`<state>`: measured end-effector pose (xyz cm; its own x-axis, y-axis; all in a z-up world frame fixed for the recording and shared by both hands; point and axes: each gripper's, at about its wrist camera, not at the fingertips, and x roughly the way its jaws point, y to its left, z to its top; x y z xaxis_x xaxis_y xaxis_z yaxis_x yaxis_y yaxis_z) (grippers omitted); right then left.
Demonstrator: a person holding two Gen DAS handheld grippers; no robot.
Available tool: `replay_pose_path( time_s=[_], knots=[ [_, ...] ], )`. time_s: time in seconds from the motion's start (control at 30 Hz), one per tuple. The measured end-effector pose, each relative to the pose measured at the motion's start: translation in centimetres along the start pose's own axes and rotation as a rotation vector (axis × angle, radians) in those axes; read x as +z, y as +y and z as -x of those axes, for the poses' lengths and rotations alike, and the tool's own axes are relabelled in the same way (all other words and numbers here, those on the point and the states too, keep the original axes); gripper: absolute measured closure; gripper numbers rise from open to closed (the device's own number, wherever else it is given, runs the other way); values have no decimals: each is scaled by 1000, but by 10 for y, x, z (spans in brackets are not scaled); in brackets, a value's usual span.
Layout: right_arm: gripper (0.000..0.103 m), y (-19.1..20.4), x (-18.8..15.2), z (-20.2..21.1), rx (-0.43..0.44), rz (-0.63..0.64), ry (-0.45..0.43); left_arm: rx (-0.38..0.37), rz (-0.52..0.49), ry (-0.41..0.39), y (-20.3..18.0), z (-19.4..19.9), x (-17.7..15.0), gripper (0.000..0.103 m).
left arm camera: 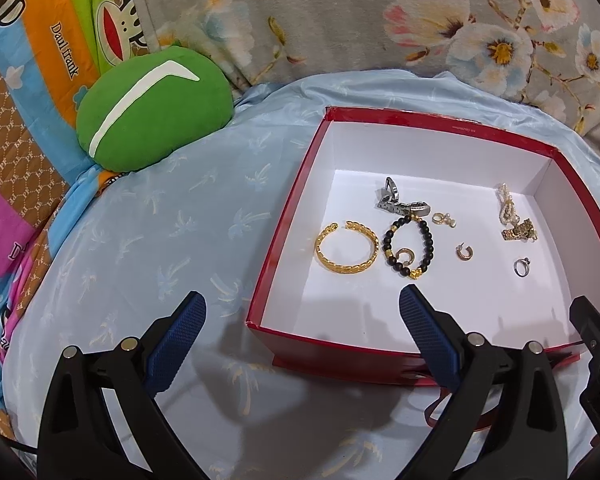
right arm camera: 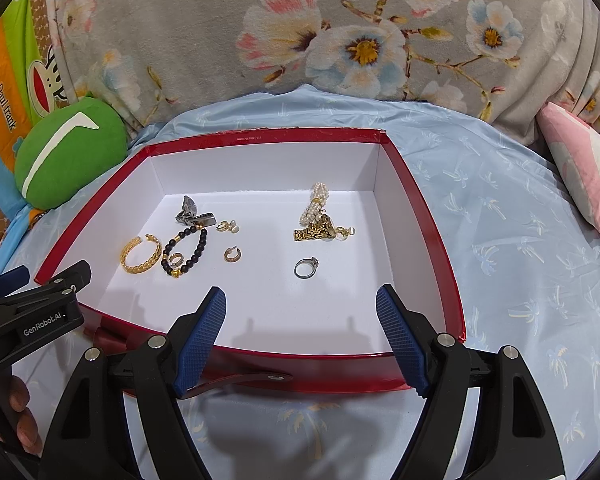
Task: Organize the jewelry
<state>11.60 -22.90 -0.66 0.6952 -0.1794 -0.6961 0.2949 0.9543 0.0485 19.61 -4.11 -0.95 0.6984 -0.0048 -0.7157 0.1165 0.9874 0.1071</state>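
A red box [left arm camera: 288,216] [right arm camera: 424,216] with a white inside sits on a light blue sheet. In it lie a gold bangle [left arm camera: 347,249] [right arm camera: 141,255], a black bead bracelet [left arm camera: 409,247] [right arm camera: 185,251], a silver watch [left arm camera: 400,202] [right arm camera: 194,214], small gold earrings [left arm camera: 464,251] [right arm camera: 233,255], a pearl bracelet [left arm camera: 507,208] [right arm camera: 315,204], a gold watch [left arm camera: 520,232] [right arm camera: 318,230] and a silver ring [left arm camera: 522,267] [right arm camera: 306,268]. My left gripper [left arm camera: 302,308] is open and empty over the box's near left corner. My right gripper [right arm camera: 300,304] is open and empty above the box's near edge.
A green cushion [left arm camera: 152,112] [right arm camera: 68,156] lies left of the box. A floral grey blanket [left arm camera: 340,12] [right arm camera: 300,20] rises behind. A pink and white pillow [right arm camera: 580,168] lies at the right. A bright cartoon bedsheet [left arm camera: 28,80] is at the left.
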Motion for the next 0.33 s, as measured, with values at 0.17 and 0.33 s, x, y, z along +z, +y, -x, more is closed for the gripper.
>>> replay_pose_path(
  time_s=[0.17,0.33],
  knots=[
    [28,0,0,0,0,0,0,2,1,1,-1,0,-1,8],
    [28,0,-1,0,0,0,-1,28,-31,-21,-4,3,-2,8]
  ],
)
